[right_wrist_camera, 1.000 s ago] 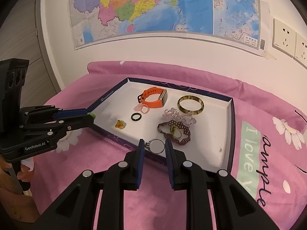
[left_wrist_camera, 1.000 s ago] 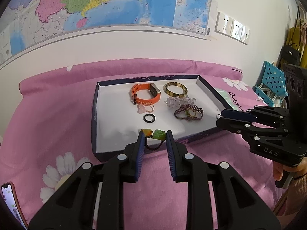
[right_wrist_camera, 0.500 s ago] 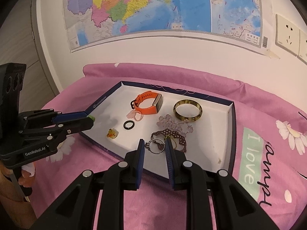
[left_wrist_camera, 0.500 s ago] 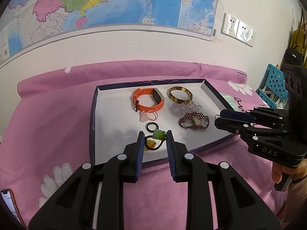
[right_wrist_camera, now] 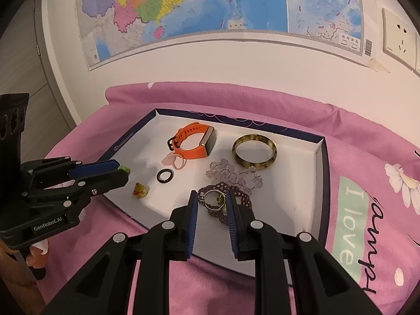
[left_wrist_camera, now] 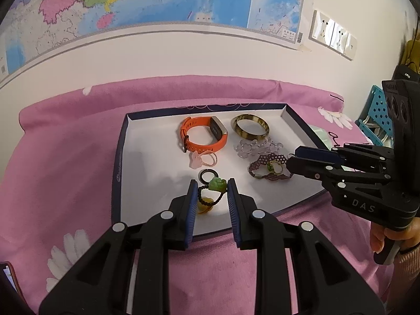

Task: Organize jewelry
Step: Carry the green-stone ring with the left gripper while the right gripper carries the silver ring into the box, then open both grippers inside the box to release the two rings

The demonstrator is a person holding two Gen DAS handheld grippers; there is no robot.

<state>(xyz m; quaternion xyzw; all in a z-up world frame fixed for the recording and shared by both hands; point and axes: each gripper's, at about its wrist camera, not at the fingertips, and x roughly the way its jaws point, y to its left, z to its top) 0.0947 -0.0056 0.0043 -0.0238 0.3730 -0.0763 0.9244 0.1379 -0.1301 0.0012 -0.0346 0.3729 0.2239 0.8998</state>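
A white tray with a dark blue rim (left_wrist_camera: 123,141) (right_wrist_camera: 321,157) lies on a pink cloth. In it are an orange watch band (left_wrist_camera: 203,137) (right_wrist_camera: 194,144), a mottled bangle (left_wrist_camera: 250,130) (right_wrist_camera: 254,152), clear beads (left_wrist_camera: 258,147) (right_wrist_camera: 233,174), a purple beaded bracelet (left_wrist_camera: 265,166) (right_wrist_camera: 244,197), a pink ring (left_wrist_camera: 200,158) (right_wrist_camera: 174,160), a black ring (left_wrist_camera: 208,175) (right_wrist_camera: 165,176) and a yellow charm (right_wrist_camera: 141,190). My left gripper (left_wrist_camera: 210,197) is shut on a green-charm bead ring (left_wrist_camera: 216,186) above the tray's front. My right gripper (right_wrist_camera: 211,200) is shut on a silver ring (right_wrist_camera: 213,199) above the purple bracelet.
A map and wall sockets (left_wrist_camera: 333,35) are on the wall behind. A blue perforated basket (left_wrist_camera: 378,110) stands at the right. A phone (left_wrist_camera: 9,279) lies at the cloth's front left corner.
Both grippers have moved forward over the tray, each still holding its ring. The tray now looks closer in both views.
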